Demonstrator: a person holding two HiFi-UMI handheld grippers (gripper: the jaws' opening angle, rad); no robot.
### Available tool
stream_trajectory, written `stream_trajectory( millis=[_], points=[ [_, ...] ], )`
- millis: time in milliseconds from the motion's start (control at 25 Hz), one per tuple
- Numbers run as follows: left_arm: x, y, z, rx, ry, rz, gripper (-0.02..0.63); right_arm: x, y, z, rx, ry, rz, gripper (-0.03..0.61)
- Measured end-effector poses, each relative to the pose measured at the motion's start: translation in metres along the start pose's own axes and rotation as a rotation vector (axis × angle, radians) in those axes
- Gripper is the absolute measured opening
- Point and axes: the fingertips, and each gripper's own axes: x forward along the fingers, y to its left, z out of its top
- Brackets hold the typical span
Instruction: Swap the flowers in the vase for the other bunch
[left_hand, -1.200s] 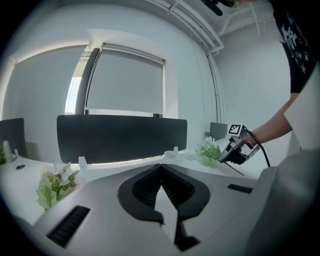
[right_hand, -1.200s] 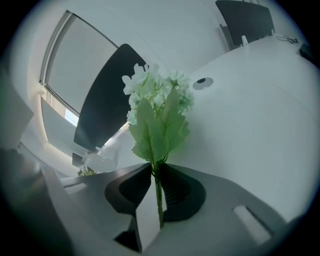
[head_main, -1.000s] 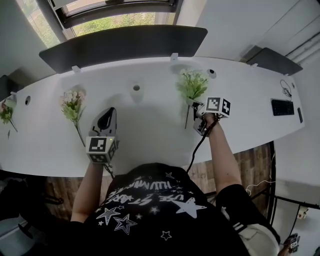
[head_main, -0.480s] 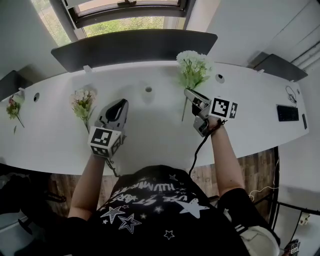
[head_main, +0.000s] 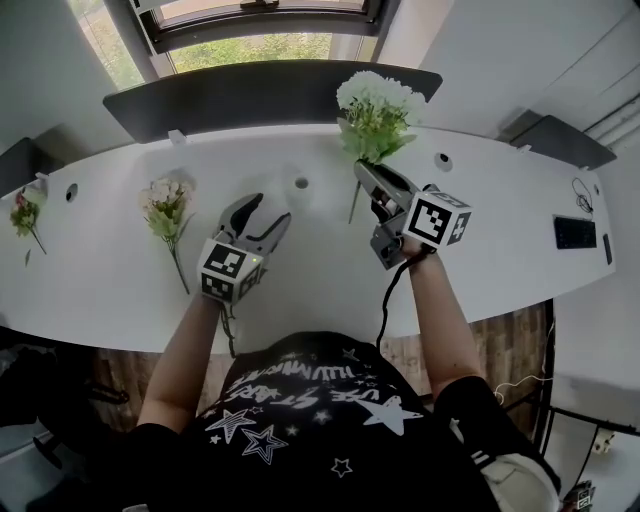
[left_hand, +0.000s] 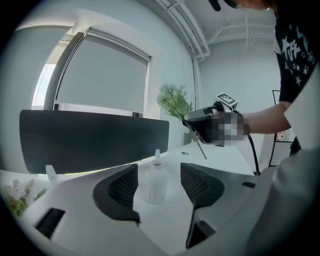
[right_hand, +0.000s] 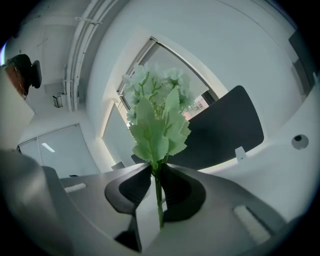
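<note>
A small white vase (head_main: 301, 184) stands with nothing in it at the back middle of the white desk (head_main: 480, 230). My right gripper (head_main: 365, 175) is shut on the stem of a white-and-green bunch (head_main: 375, 110), held upright above the desk right of the vase. In the right gripper view the stem (right_hand: 158, 192) runs between the closed jaws. My left gripper (head_main: 268, 212) has just been opening and holds nothing. It points at the vase (left_hand: 156, 182), which shows through the gap ahead, apart from the pads. A pink-and-white bunch (head_main: 167, 205) lies on the desk to the left.
A dark partition panel (head_main: 270, 95) runs along the desk's back edge under a window. Another small bunch (head_main: 24, 213) lies at the far left. A keyboard (head_main: 575, 232) sits at the far right, and a round cable port (head_main: 443, 160) lies behind the right gripper.
The right gripper rose with the white-and-green bunch, turning it upright and nearer the vase. The left gripper went from shut to open and shifted right toward the vase.
</note>
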Motion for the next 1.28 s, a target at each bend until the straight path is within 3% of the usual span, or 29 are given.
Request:
stream_trajectory(
  millis=[240, 600, 880, 1280],
  points=[
    [0.019, 0.001, -0.007, -0.032, -0.003, -0.025, 0.322, 0.014, 0.004, 0.011, -0.032, -0.034, 0.021, 0.063],
    [0.056, 0.002, -0.021, -0.018, 0.047, -0.085, 0.336, 0.048, 0.019, 0.025, -0.073, -0.093, 0.048, 0.063],
    [0.08, 0.004, -0.029, -0.007, 0.056, -0.068, 0.336, 0.062, 0.036, 0.022, -0.16, -0.086, 0.103, 0.063],
    [0.102, 0.007, -0.038, 0.036, 0.065, -0.064, 0.336, 0.075, 0.025, 0.027, -0.064, -0.169, 0.145, 0.063]
  ],
)
